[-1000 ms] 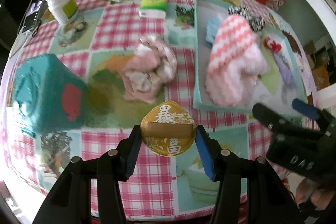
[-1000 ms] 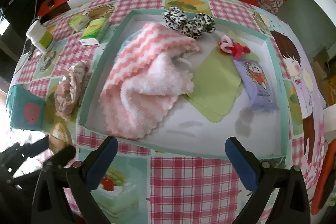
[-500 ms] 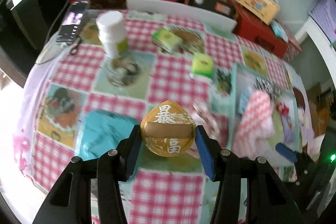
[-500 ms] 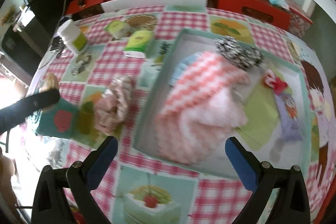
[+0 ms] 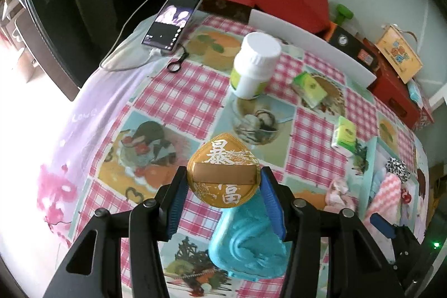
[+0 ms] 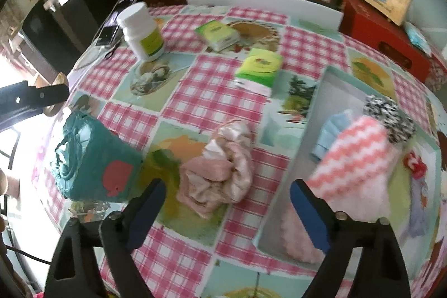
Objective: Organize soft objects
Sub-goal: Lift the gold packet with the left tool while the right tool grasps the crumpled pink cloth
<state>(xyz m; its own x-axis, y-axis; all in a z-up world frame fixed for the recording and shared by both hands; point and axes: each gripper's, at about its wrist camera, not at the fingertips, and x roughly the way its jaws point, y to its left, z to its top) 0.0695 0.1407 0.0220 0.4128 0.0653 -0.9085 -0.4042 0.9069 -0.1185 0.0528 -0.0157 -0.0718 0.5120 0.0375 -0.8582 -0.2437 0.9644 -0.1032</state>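
My left gripper (image 5: 223, 183) is shut on a gold round packet (image 5: 223, 158) with white characters, held in the air above the checked tablecloth and a teal soft cube (image 5: 248, 250). My right gripper (image 6: 227, 211) hangs over a crumpled pink cloth (image 6: 220, 175); its jaws are closing, with the cloth just ahead between the fingers and not pressed. To the right, a pale green tray (image 6: 321, 102) holds a pink-and-white striped towel (image 6: 357, 152), a leopard-print scrunchie (image 6: 388, 113) and a blue cloth (image 6: 332, 133). The teal cube (image 6: 92, 158) sits left of the pink cloth.
A white bottle (image 5: 254, 66) stands at the back left, with two green tissue packs (image 6: 259, 66) (image 6: 218, 31) near it. A phone (image 5: 173, 21) with a cable lies at the far left corner. Red boxes (image 6: 382, 30) line the back edge.
My left gripper carried the gold packet leftward, from in front of the tray to above the table's left side. My right gripper swung left from over the tray to the pink cloth, its jaws narrower.
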